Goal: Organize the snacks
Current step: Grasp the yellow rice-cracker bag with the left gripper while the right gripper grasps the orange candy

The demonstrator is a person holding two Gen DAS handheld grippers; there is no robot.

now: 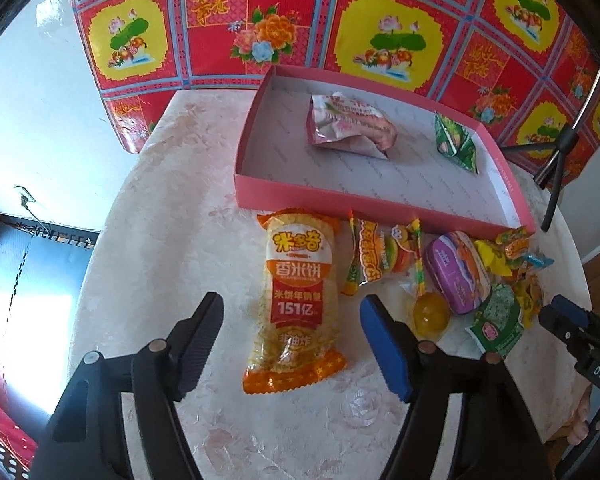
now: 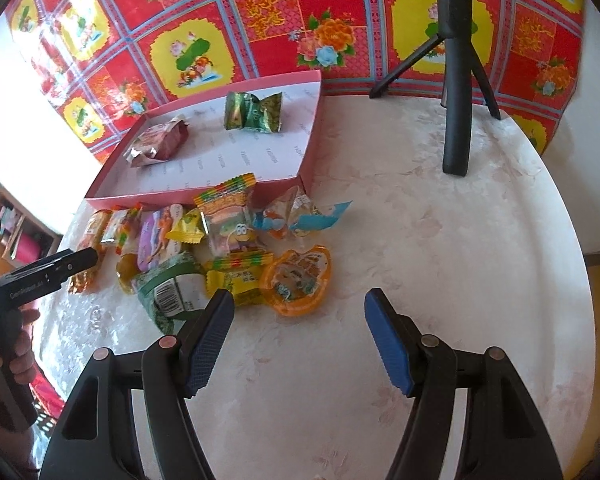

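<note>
Orange rice-cracker bag [image 1: 294, 304] between wide-open left claw [image 1: 292, 320], untouched

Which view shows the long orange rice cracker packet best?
The left wrist view: the rice cracker packet lies whole, label readable. The right wrist view catches only a sliver at the pile's far left, partly behind the left hand-held gripper.

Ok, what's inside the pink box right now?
The pink box holds two snacks: a pink-and-silver packet lying toward the left and a green wrapped packet near the right wall. The rest of the floor shows bare. Anything beneath those packets is hidden.
</note>
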